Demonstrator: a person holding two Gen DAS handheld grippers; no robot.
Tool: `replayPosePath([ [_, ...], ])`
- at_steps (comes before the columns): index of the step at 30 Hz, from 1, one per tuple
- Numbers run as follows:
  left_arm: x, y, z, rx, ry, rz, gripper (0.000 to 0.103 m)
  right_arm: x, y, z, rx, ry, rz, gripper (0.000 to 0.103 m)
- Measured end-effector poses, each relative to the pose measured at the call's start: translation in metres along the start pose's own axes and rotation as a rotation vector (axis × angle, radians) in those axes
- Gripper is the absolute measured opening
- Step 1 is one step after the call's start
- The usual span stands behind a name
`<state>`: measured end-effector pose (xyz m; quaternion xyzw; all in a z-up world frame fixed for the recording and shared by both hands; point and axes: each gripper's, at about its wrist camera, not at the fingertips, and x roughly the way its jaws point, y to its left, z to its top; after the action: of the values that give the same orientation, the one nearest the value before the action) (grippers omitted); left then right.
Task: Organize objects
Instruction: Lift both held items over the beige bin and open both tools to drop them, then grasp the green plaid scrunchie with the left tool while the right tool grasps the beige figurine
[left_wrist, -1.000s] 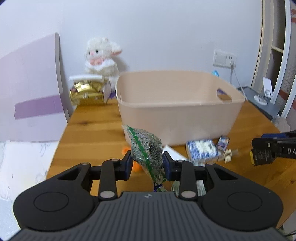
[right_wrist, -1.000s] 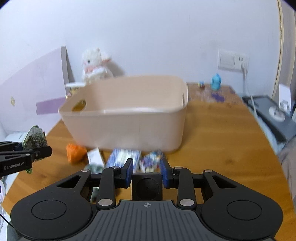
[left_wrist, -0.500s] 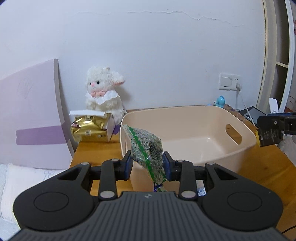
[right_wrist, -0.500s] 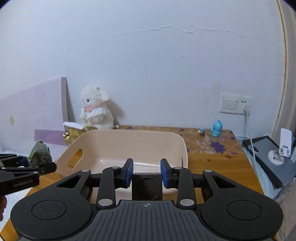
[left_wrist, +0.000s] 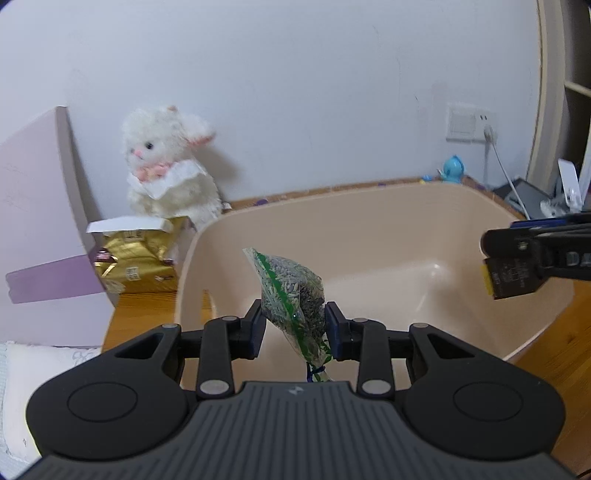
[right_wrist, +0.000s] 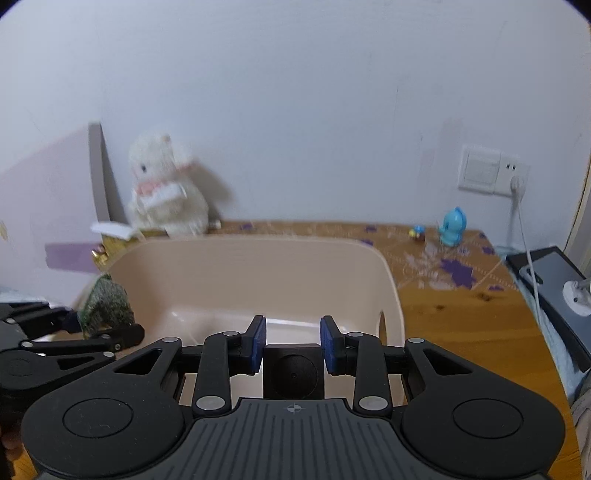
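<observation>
Since a second ago, both grippers raised and carried forward from low over the table to above the beige bin (left_wrist: 388, 236); bin floor now visible where only its outer wall showed.

From the left: white plush rabbit (left_wrist: 166, 170) and gold packet (left_wrist: 136, 266) outside the bin's left wall, untouched. Next, left gripper (left_wrist: 293, 326) over the bin's near-left corner, pads closed on the zip bag of seeds (left_wrist: 291, 295), pinched about midway; bag's long axis steeply tilted, top leaning left, lower tail dangling under the jaws. Bin floor straight below and ahead of the bag, bare as far as visible. Further right, right gripper (right_wrist: 291, 341) over the bin's near-right wall, jaws narrowed onto a small black cube (right_wrist: 293, 371), blue pads touching its two sides.

Judged: both loads inside the rim line, so a release from either likely lands in the bin; left bag deeper in, thus nearer to ready.
</observation>
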<state>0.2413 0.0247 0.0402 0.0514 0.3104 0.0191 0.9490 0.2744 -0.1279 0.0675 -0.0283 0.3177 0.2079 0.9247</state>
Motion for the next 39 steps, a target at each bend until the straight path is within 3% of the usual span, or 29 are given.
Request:
replayPosePath([
  [5, 0.022, -0.002, -0.006, 0.015, 0.059, 0.004, 0.037, 0.021, 0.002, -0.013, -0.03, 0.06, -0.013, 0.029],
  [8, 0.023, -0.002, -0.008, 0.01, 0.07, -0.007, 0.039, 0.02, 0.002, -0.015, -0.024, 0.065, -0.012, 0.041],
  [10, 0.021, -0.001, -0.007, 0.008, 0.069, 0.0, 0.05, 0.015, 0.002, -0.015, -0.024, 0.055, -0.013, 0.051],
  [12, 0.016, -0.001, -0.006, 0.009, 0.066, -0.003, 0.054, 0.005, 0.001, -0.014, -0.025, 0.031, -0.016, 0.065],
  [16, 0.0, 0.0, -0.006, 0.005, 0.043, 0.013, 0.071, -0.019, -0.004, -0.012, -0.026, -0.003, -0.022, 0.071],
  [25, -0.052, -0.002, -0.013, -0.007, -0.014, 0.047, 0.087, -0.08, -0.016, -0.018, -0.034, -0.034, -0.037, 0.088],
  [39, -0.119, -0.017, -0.054, -0.013, -0.038, 0.039, 0.092, -0.137, -0.019, -0.066, -0.086, 0.021, -0.075, 0.103],
])
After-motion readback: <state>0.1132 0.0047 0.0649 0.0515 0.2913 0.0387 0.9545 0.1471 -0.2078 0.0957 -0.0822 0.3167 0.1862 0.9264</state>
